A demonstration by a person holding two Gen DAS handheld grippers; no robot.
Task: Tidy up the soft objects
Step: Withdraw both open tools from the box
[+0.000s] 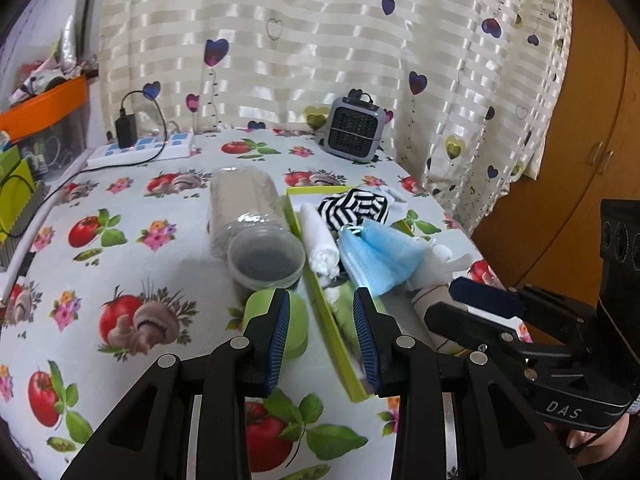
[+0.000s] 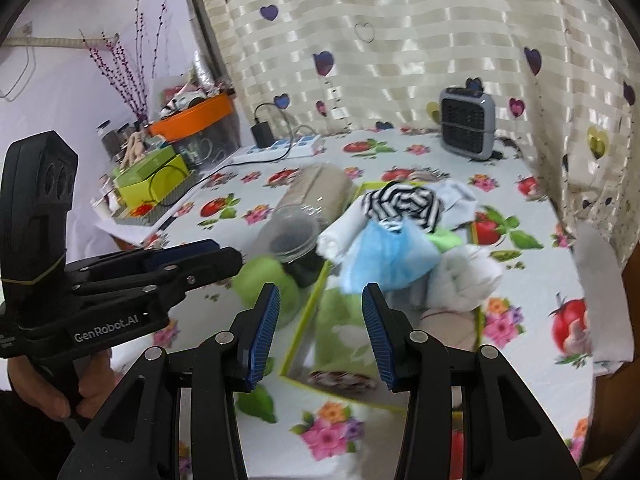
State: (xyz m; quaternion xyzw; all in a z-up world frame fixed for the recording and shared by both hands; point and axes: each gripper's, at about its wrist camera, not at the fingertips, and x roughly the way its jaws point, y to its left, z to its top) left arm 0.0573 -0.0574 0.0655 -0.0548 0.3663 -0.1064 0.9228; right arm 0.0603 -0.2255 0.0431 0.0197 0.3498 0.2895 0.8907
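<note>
On the counter [image 1: 120, 248], a clear plastic jar [image 1: 248, 216] is lying on its side at the middle, its round green lid [image 1: 298, 324] sitting nearer the front edge. Just right, the lime-green tray [image 1: 338, 344] is already holding the blue mesh cloth [image 1: 384, 256], rolled white cloth [image 1: 320, 240] and striped fabric [image 1: 352, 208]; tidying looks unfinished. The left hand-held gripper [image 1: 322, 340] and right hand-held gripper [image 2: 320, 332] are hovering open, holding nothing.
</note>
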